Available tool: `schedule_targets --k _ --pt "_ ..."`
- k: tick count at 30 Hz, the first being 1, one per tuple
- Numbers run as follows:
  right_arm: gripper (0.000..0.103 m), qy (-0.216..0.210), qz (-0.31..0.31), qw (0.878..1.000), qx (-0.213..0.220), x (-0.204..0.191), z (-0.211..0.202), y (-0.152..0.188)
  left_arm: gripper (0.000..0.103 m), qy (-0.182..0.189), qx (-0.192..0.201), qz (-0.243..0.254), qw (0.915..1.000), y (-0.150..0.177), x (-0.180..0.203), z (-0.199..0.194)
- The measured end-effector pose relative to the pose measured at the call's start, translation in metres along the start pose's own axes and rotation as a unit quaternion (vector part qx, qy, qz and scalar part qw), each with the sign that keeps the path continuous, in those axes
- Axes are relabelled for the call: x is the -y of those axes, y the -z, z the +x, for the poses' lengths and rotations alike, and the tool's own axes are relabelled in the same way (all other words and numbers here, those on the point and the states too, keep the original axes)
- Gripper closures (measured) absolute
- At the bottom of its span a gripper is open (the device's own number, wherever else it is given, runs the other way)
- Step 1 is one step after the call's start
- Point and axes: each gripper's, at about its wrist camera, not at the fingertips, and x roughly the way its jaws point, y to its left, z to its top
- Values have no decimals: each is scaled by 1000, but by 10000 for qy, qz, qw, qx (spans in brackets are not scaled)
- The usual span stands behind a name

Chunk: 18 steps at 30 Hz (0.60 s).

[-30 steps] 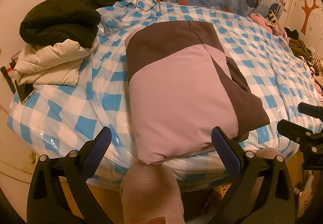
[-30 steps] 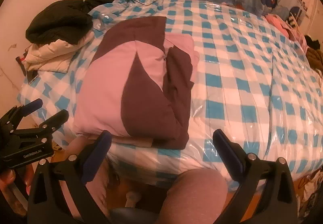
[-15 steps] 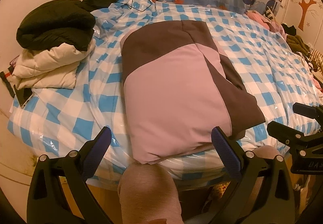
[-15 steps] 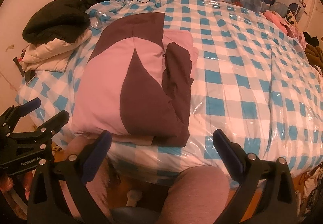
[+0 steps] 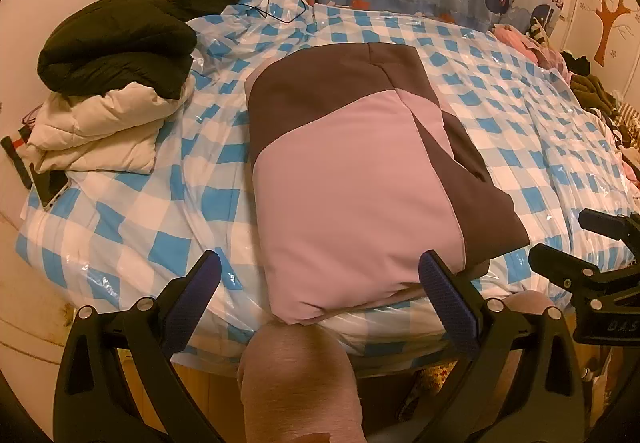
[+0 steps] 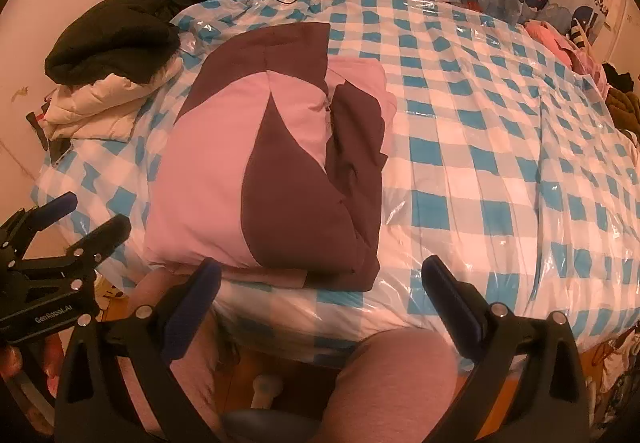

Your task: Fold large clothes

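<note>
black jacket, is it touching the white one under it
Touching: left wrist view shows the black jacket lying directly on the white jacket, no gap.

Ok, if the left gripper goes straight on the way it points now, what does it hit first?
Most likely the near edge of the folded pink and brown jacket on the checked bed cover; the open left gripper frames it. Depth is hard to judge.
</note>
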Motion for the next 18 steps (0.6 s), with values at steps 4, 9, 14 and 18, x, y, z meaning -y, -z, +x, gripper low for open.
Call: schedule_targets --k 4,9,14,18 --pt "7 -13 45 10000 -5 1 0 1 8 2 -5 -7 10000 -1 -2 0" --pt "7 -22 20 10000 -22 2 1 1 8 -22 10 -52 10000 -1 -5 0" --pt "7 -78 53 9999 -71 1 4 2 8 -52 13 -75 10000 -1 -9 -1" --pt "7 -82 48 9999 -81 0 4 2 8 -42 5 -59 10000 -1 -9 -1"
